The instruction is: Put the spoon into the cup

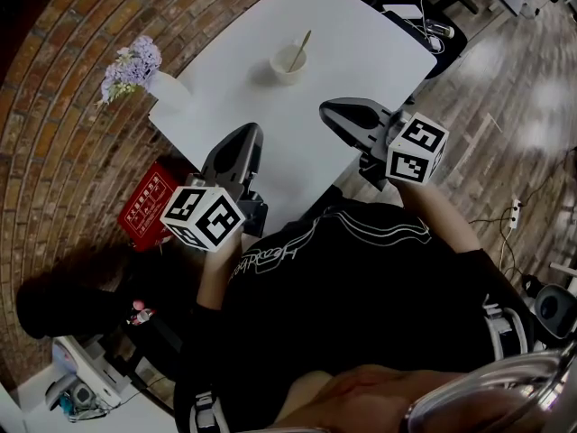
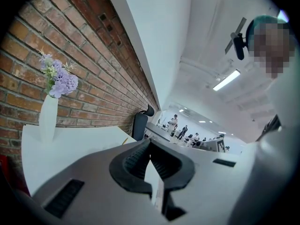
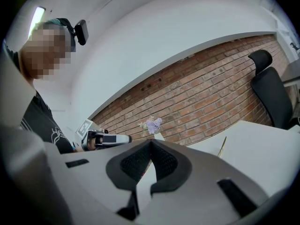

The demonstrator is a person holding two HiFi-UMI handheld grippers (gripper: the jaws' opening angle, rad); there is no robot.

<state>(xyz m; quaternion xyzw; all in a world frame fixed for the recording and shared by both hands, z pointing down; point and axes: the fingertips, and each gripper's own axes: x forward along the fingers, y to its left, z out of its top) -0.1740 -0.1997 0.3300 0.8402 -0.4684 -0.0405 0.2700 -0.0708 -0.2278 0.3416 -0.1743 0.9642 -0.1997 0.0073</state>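
The white table (image 1: 361,52) is seen set against a brick-patterned floor, with a person in a dark top standing at its near edge. A red box (image 1: 149,201) is noted on the floor beside the table's left corner.

The left gripper (image 1: 243,142) and the right gripper (image 1: 329,113) are both held close to the person's body, over the near edge of the table and well apart from the cup. In each gripper view the jaws are seen brought together at their tips, with nothing held between them.

A white vase (image 1: 167,90) of purple flowers (image 1: 131,61) is recorded at the table's left corner.

The cup (image 1: 288,64) is found upright near the middle of the table. The spoon (image 1: 300,49) is seen standing in it, its handle leaning out over the rim toward the far side.

The task is judged complete as far as can be shown: the spoon is in the cup and neither gripper is engaged with anything. Nothing further appears to be outstanding.
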